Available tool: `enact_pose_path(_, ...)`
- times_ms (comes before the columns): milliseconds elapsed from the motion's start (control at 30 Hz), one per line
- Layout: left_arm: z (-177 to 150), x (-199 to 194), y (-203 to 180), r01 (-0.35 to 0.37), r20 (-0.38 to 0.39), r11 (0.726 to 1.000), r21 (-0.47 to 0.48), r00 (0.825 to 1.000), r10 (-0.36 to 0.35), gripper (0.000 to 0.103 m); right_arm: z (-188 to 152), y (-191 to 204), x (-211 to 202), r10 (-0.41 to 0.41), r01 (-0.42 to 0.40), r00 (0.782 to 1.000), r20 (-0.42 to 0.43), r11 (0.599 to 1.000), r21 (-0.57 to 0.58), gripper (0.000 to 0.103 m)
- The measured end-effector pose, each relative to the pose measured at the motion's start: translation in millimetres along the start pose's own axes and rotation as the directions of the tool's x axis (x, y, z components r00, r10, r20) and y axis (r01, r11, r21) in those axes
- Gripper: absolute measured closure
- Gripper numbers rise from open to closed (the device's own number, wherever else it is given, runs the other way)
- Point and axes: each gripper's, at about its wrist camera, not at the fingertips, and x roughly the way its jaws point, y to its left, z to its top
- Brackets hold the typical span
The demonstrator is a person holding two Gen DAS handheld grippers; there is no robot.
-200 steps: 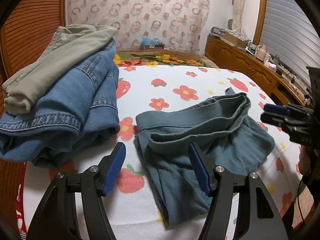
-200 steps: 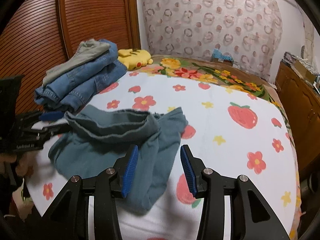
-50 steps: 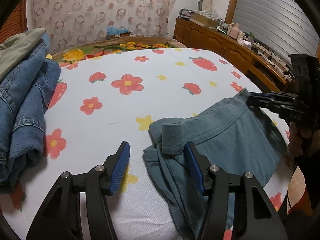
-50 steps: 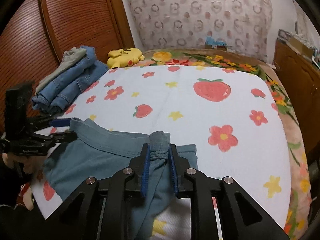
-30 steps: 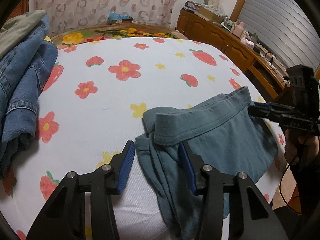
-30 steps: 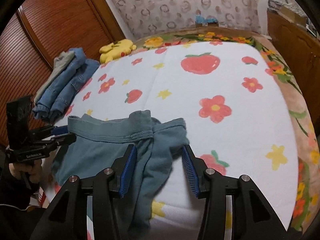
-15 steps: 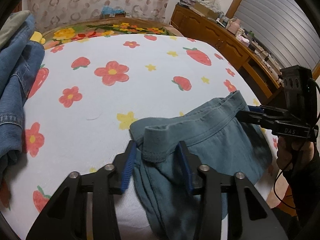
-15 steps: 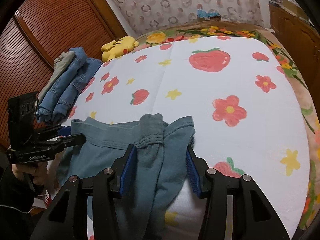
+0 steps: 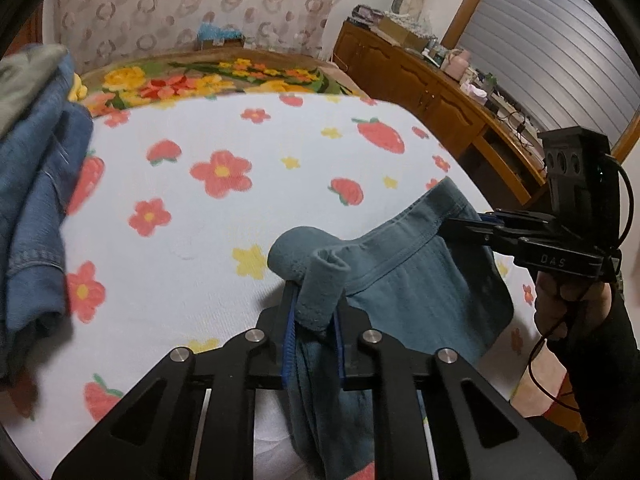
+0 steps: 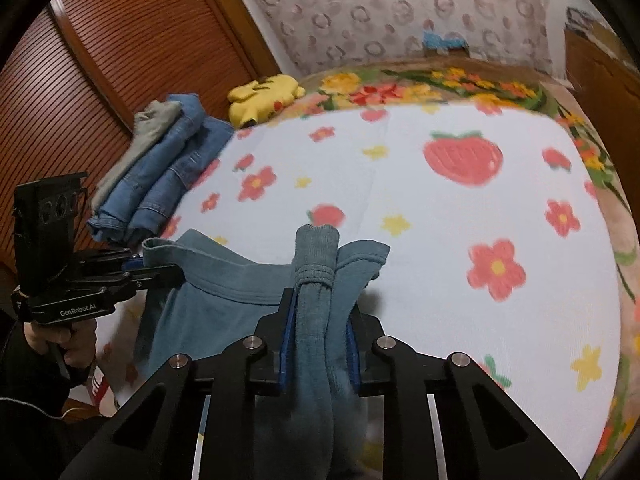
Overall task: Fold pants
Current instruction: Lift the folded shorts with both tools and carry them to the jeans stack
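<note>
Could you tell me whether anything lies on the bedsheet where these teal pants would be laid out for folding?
Nothing visible does: the bedsheet ahead of the teal pants is bare. The denim pile sits off at its edge.

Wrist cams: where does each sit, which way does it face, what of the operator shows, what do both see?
Left wrist: on the left gripper, facing across the bed toward a dresser; the right gripper and its hand show.
Right wrist: on the right gripper, facing the wardrobe doors; the left gripper and its hand show.
Shared: teal pants, jeans pile, bed.
</note>
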Motion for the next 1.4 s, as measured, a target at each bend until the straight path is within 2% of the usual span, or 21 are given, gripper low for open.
enact_pose_path(133,6.3,-19.4,1.2,-0.027,0.053,1.000,0.010,0.998,0.026,0.087,10.5,10.6,-2.2,0.012,-0.010,0.999,0.035,0.999,-0.036,0.083)
enact_pose_path(333,17.5,-47.6,13.6,-0.088,0.147,0.996,-0.002,0.985,0.088,0.088,38.4,36.4,-3.5,0.030,-0.017,0.995,0.091,0.990,-0.136,0.084)
enact_pose_path(733,30.1,-94.2,47.7,-0.196,0.269,0.979,-0.052,0.941,0.203,0.088,81.4,86.7,12.4,0.080,-0.031,0.984,0.159,0.956,-0.290,0.084)
enact_pose_path(1133,29.1,-143.4,86.7,-0.267,0.364,0.954,-0.137,0.882,0.299,0.088,124.5,116.6,32.9,0.153,-0.060,0.969,0.193,0.907,-0.417,0.084)
enact_pose_path(1400,20.9,-179.3,120.1,-0.292,0.424,0.926,-0.240,0.826,0.370,0.088,159.9,155.5,59.9,0.225,-0.083,0.953,0.205,0.840,-0.537,0.084)
